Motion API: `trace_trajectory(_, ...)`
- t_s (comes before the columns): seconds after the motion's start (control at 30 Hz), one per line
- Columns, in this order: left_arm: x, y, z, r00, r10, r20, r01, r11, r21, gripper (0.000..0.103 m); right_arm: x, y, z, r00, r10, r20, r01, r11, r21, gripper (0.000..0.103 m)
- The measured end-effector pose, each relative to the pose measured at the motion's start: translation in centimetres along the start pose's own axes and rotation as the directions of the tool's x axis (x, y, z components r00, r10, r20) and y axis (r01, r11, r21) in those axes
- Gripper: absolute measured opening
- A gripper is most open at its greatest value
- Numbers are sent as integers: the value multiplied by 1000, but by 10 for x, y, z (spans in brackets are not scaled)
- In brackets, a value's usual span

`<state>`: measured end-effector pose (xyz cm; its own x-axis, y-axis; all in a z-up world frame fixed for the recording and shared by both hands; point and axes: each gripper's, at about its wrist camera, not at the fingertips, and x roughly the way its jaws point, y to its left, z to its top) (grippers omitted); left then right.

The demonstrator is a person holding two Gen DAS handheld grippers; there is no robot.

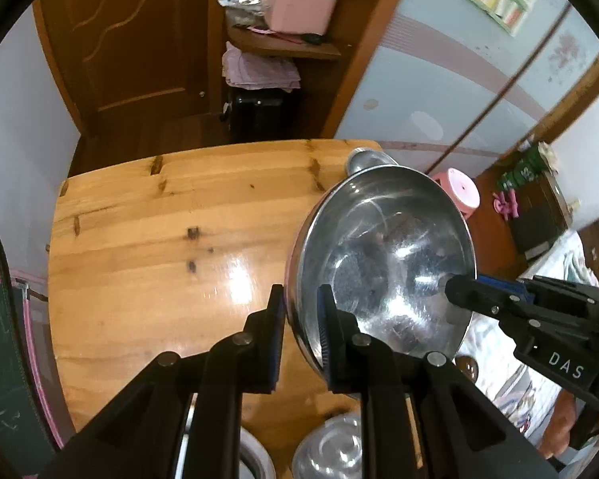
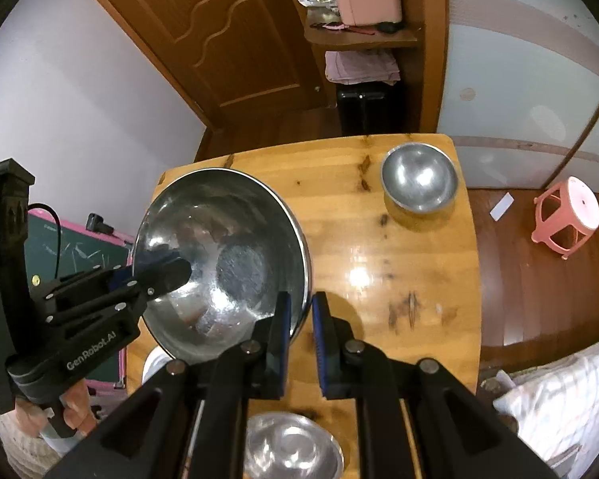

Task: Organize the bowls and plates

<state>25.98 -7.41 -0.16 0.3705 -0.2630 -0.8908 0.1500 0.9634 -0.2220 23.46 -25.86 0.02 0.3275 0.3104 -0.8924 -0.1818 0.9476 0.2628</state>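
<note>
Item one — the large steel bowl (image 2: 223,263): it is hanging tilted above the wooden table (image 1: 139,259), carried by both tools at once. The left gripper (image 1: 301,311) is pinching the bowl's rim, its jaws clamped with one finger inside the wall and one outside. The right gripper (image 2: 301,319) is doing the same on the opposite rim, jaws likewise closed on the metal wall.

Item two — a smaller steel bowl (image 2: 419,177): it is sitting upright on the table, well ahead of the right jaws and off to their right, near the far corner, apart from everything else.

Item three: another steel bowl (image 2: 291,447) is resting on the table beneath the right jaws, just behind the fingers.

Item four: a white dish (image 2: 153,363) is showing partly from under the large bowl, below and left of the right jaws; whether it is a plate or a bowl cannot be told.

Progress, as a judgement: the sorting is looking early to middling. The large bowl is being moved but not yet set down, and the remaining pieces are lying scattered, none nested or stacked so far as can be seen.
</note>
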Motion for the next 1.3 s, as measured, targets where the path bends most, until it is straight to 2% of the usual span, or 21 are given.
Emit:
trace_trajectory(0.23, -20, -22, -55, 999, -22, -29, 24, 999, 39, 13, -25, 1, -54, 1000, -14, 8, 15, 1000, -10, 11)
trace_trajectory(0.47, -20, -30, -102, 997, -53, -59, 55, 998, 40, 14, -19, -6, -105, 999, -13, -29, 13, 1000, 0, 11)
trace_trajectory(0.67, -2, -32, -140, 994, -49, -99, 54, 997, 52, 15, 1, -13, -142, 998, -15, -68, 16, 1000, 17, 11)
trace_trajectory(0.93, 32, -24, -181, 987, -71, -145, 73, 997, 8, 15, 32, -19, -177, 993, -36, -113, 39, 999, 24, 11)
trace_trajectory(1.3, 77, -13, -219, 971, -56, -231, 54, 998, -17, 15, 72, -20, -204, 980, -44, -193, 48, 999, 17, 11)
